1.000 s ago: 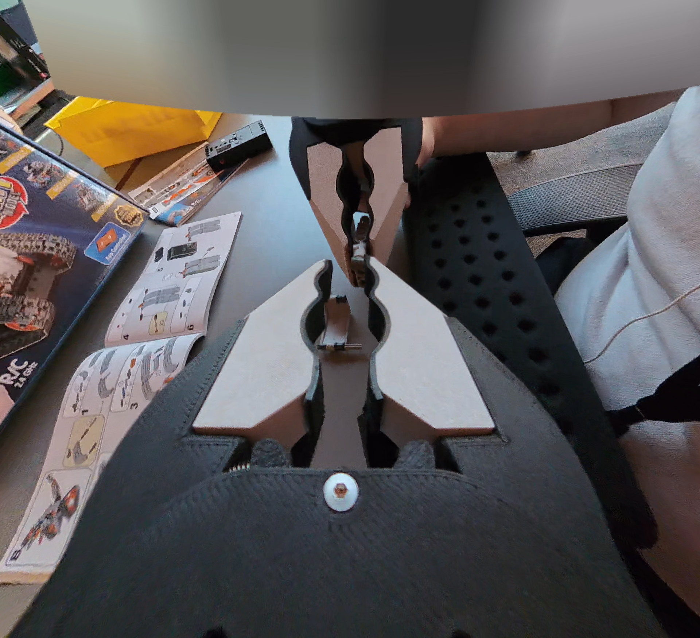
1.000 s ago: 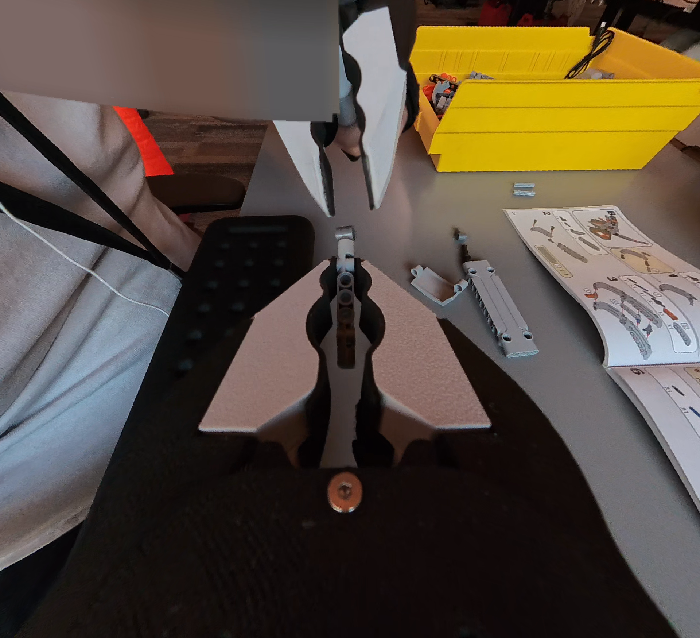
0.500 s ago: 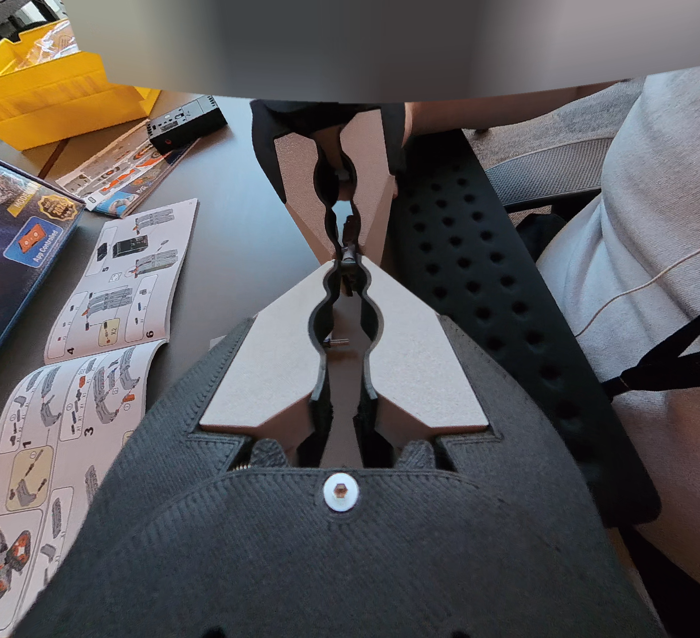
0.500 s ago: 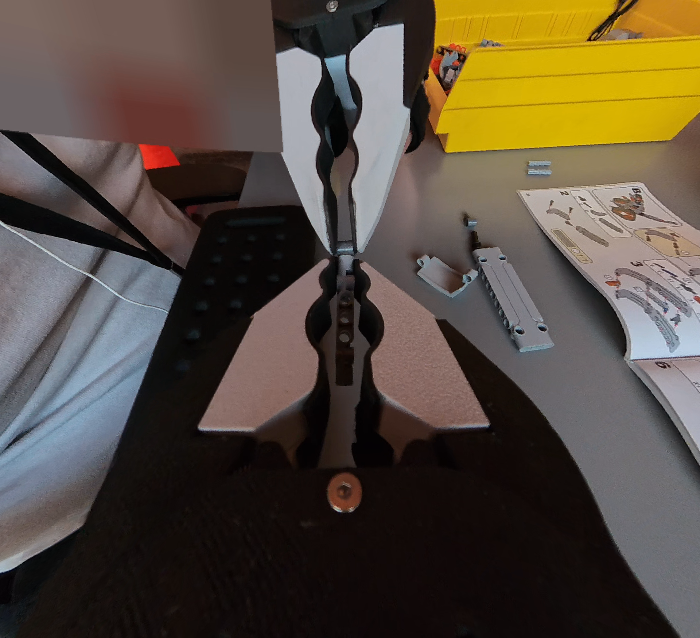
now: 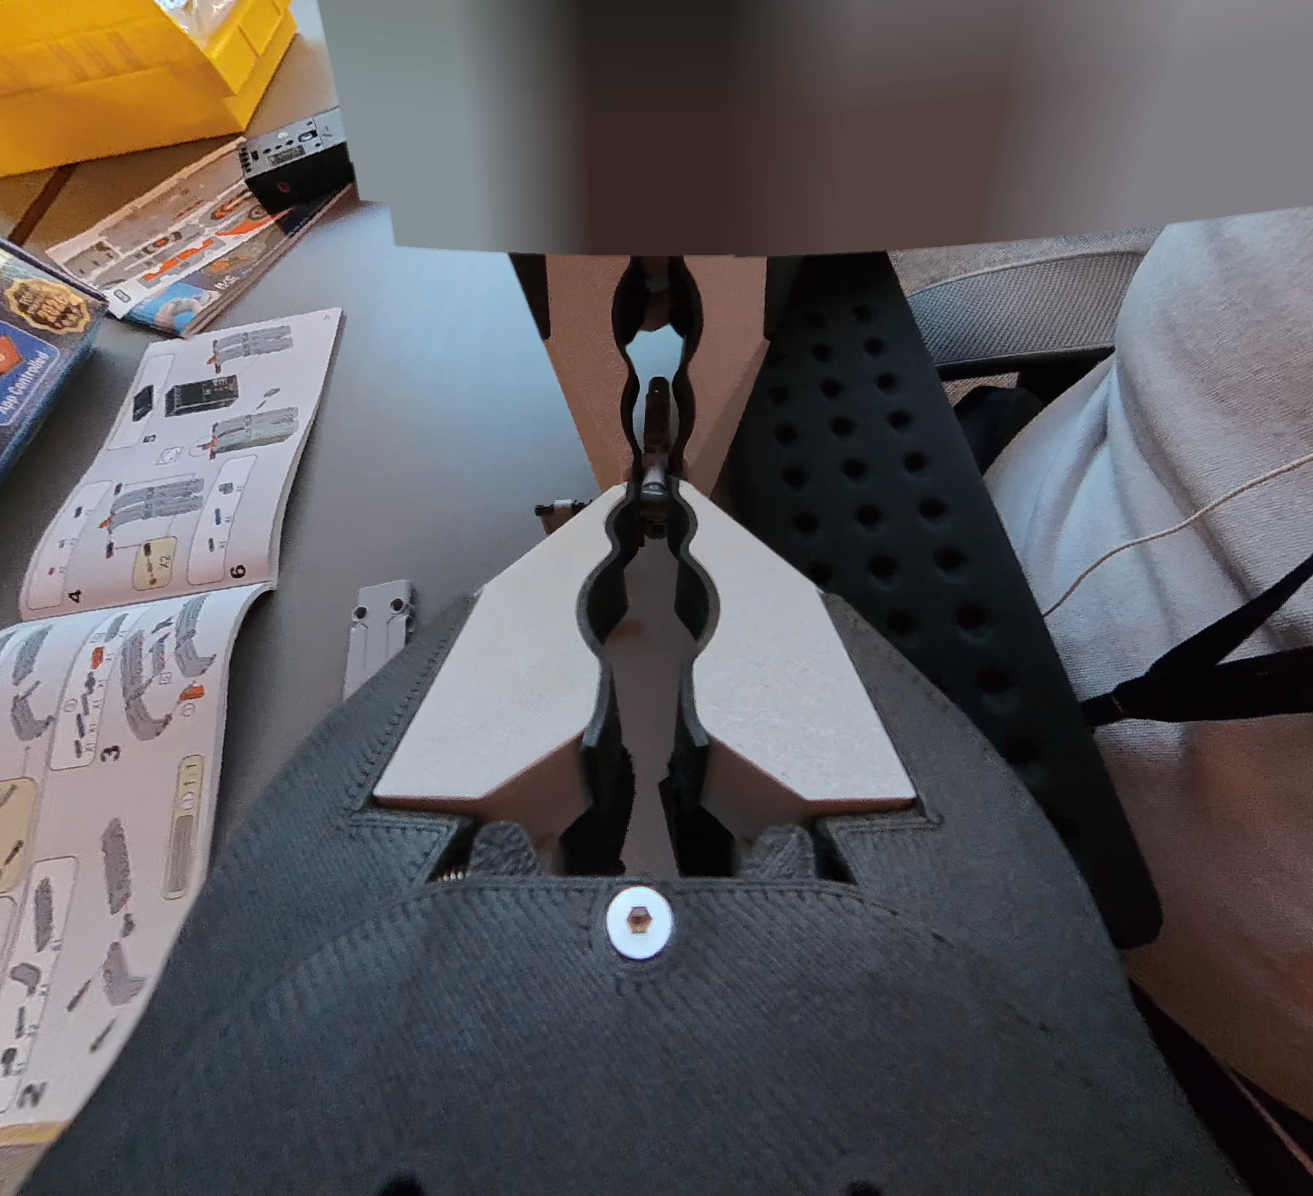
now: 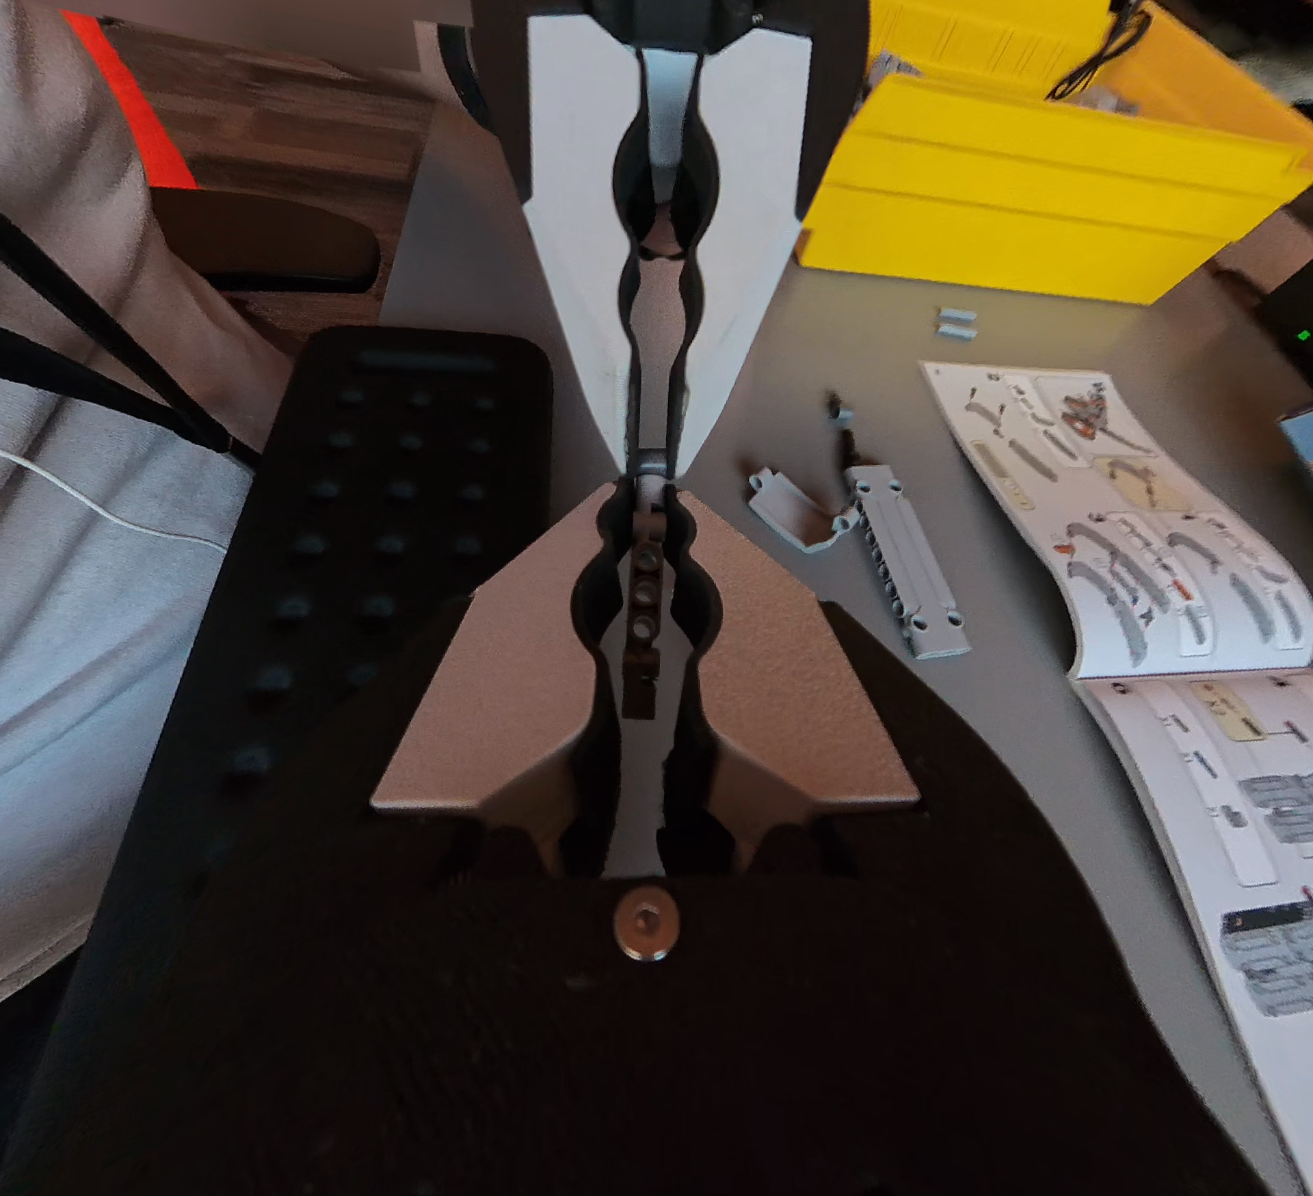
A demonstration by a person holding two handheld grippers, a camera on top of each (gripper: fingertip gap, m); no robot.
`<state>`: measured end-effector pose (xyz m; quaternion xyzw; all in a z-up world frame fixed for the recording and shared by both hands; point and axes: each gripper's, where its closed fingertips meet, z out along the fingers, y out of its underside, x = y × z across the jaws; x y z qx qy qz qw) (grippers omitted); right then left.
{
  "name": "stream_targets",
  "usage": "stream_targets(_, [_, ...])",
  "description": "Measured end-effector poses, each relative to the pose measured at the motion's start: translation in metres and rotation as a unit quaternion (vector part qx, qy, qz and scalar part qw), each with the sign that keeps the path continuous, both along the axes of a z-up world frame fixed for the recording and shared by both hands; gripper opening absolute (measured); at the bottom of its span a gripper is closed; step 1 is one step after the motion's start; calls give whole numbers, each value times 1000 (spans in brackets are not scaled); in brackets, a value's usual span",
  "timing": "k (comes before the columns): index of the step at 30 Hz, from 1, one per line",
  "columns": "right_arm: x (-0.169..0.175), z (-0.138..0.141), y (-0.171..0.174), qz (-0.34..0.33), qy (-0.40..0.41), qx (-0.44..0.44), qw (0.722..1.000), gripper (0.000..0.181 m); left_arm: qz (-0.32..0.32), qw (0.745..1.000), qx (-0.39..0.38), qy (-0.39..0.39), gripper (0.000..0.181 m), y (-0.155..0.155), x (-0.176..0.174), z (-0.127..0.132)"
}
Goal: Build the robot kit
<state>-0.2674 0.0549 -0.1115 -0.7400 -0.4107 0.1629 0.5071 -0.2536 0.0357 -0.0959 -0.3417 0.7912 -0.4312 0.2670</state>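
Right gripper [image 6: 648,494] fingers narrow, clamped on a dark bar [image 6: 643,608] with a row of holes. Held above the table [image 6: 817,345], near its edge, not resting on it. Long axis of the bar along the fingers, pointing straight forward to the left gripper [image 5: 650,501]; holes facing up to the camera. Grey end piece [image 6: 650,462] on the front end of the bar, just past the right fingertips.

Left gripper fingers nearly together, seemingly pinching that grey end piece. Meeting tip to tip with the right gripper, both on one line, so no visible bend or tilt at the joint. Exact contact inside the tips too small to tell.

Beside, on the table: a long grey plate [image 6: 906,572], touching a curved grey piece [image 6: 796,515]; an open booklet [image 6: 1137,522] farther right; a yellow box [image 6: 1030,203] behind. To the left, a black pad with holes [image 6: 391,522].
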Motion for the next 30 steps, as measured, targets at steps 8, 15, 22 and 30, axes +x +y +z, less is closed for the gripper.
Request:
stream_targets(8, [4,10,3,-45,-85,104,990,7,15,986,-159,40,5,0,-2,10])
stream_targets(15, [4,10,4,-51,-185,182,964,7,25,951,-300,73,0,3,-7,11])
stream_targets(22, [-2,5,2,-26,-132,129,982,7,23,985,-171,15,1,1,-10,7])
stream_targets(30, [-3,6,3,-25,-74,86,993,7,-3,1000,2,-7,0,3,-13,-5])
